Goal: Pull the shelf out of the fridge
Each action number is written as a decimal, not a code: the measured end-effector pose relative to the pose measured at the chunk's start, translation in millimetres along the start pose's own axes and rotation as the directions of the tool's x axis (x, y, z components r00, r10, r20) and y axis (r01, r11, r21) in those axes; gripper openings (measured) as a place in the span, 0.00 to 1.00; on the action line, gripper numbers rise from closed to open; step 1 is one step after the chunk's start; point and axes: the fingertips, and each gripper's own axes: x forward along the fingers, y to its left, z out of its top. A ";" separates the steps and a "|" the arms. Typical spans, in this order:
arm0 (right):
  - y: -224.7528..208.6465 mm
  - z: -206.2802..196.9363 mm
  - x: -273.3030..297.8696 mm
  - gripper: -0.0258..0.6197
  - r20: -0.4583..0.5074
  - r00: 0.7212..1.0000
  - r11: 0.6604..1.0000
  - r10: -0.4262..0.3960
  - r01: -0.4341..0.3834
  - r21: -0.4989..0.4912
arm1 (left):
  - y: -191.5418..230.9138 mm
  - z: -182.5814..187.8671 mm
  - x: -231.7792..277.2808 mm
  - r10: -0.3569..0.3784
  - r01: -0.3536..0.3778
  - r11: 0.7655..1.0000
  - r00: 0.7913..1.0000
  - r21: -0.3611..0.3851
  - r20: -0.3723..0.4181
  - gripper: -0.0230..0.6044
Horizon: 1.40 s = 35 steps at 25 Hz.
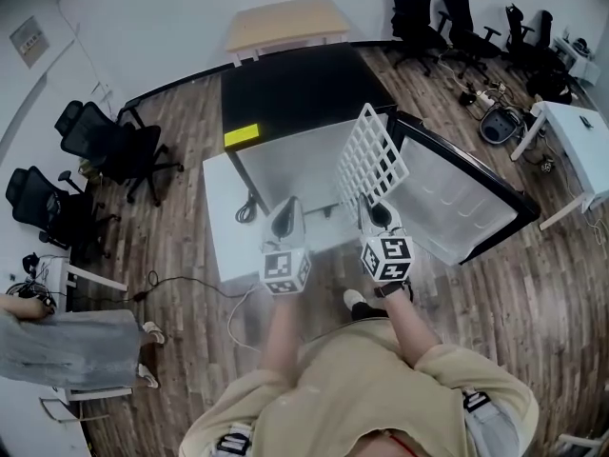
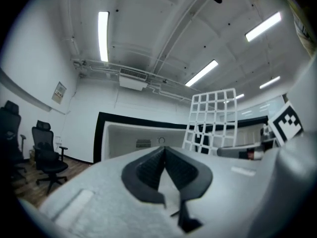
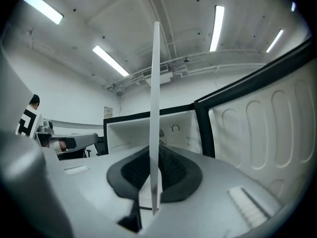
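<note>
The shelf is a white wire grid with square holes. It is out of the fridge, standing up on its edge in the air by the open door. The right claw pinches its bottom edge. The left claw is closed with nothing in it.

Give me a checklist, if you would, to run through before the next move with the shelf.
1. Shelf clear of the fridge: ok, it is held up outside the cabinet.
2. Right gripper grip: ok, closed on the shelf's edge.
3. Left gripper free: ok, shut, with nothing in it.
4. Fridge door open wide: ok.
5. Spot to set the shelf down: cannot tell.
</note>
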 end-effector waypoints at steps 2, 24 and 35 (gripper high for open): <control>1.9 8.0 -0.5 0.09 0.016 1.000 0.998 -0.002 0.003 -0.058 | -0.2 -7.9 0.7 0.013 -0.012 0.999 1.000 0.041 -0.021 0.04; 13.4 32.7 6.6 0.09 0.032 0.999 0.984 -0.004 0.009 -0.180 | -4.2 3.7 1.7 -0.003 0.003 1.000 1.000 -0.024 0.010 0.04; 6.7 32.3 8.0 0.09 0.046 0.999 0.987 -0.014 0.021 -0.158 | -11.2 -3.0 11.5 -0.040 0.040 0.999 0.999 -0.029 -0.004 0.04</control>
